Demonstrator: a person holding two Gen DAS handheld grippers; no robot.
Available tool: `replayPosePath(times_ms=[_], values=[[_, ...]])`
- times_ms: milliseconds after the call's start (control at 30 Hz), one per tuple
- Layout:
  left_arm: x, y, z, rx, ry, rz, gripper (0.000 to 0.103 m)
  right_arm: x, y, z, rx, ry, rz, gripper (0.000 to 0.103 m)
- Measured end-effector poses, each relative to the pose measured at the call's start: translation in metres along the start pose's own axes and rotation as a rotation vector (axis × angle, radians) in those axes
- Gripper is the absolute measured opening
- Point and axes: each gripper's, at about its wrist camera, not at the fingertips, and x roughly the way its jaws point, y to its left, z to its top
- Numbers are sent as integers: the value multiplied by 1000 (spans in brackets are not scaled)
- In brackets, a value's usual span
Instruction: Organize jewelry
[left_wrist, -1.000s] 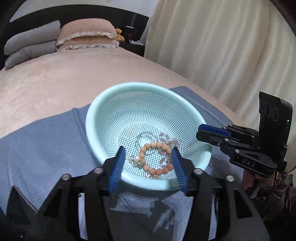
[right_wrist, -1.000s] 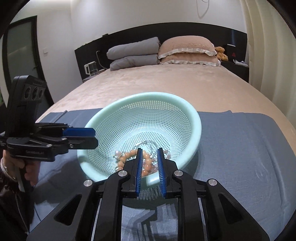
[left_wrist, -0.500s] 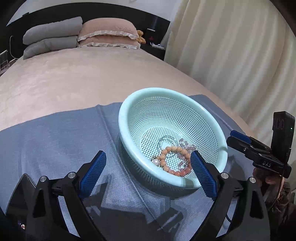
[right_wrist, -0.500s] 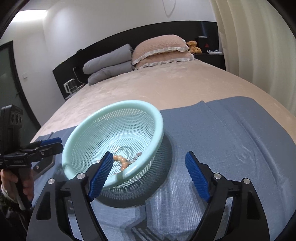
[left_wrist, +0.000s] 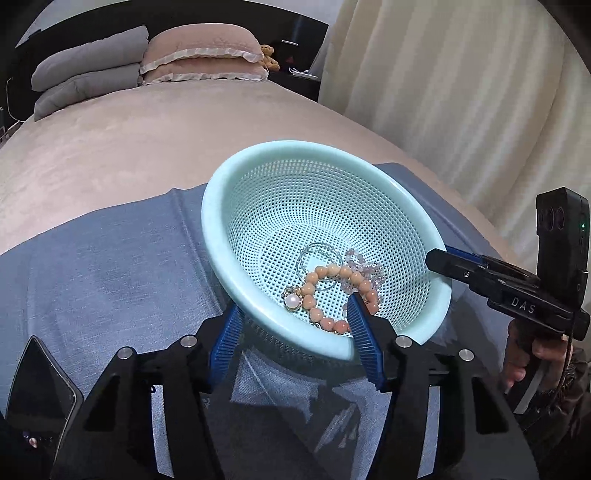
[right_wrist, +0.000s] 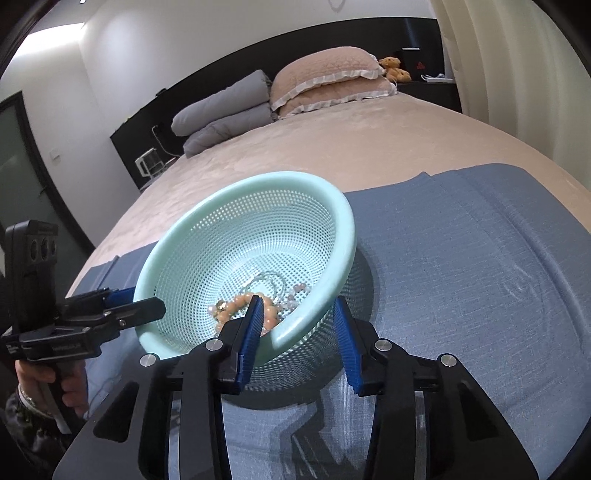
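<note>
Both hand-held grippers narrower than before

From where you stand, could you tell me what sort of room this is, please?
Most likely a bedroom: a made bed with stacked pillows against a dark headboard, and curtains alongside.

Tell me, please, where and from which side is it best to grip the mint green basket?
Probably the thick rolled rim of the basket at its near edge, coming from above with one finger inside and one outside. The mesh wall slopes and looks flimsy; the rim is solid. The left gripper already straddles it so, jaws closing; the right gripper does likewise.
</note>
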Motion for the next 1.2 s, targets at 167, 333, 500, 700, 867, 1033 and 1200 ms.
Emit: replayPosePath(times_ms=[167, 333, 500, 700, 867, 1033, 1200], values=[[-10, 3, 0, 7, 20, -3, 58, -13, 8, -2, -32, 4, 3, 36], [-32, -8, -6, 33, 39, 18, 58, -38, 21, -8, -65, 14, 3, 36], [-67, -23, -20, 39, 44, 36, 58, -72, 36, -21, -73, 22, 21, 36], [-109, -37, -46, 32, 57, 58, 58, -107, 57, -45, -82, 49, 46, 36], [-129, -40, -72, 5, 80, 71, 58, -120, 76, -63, -111, 82, 50, 36], [-125, -31, -96, -43, 133, 67, 58, -114, 84, -83, -129, 142, 53, 37], [-113, -21, -115, -67, 167, 66, 58, -98, 87, -98, -131, 192, 59, 37]])
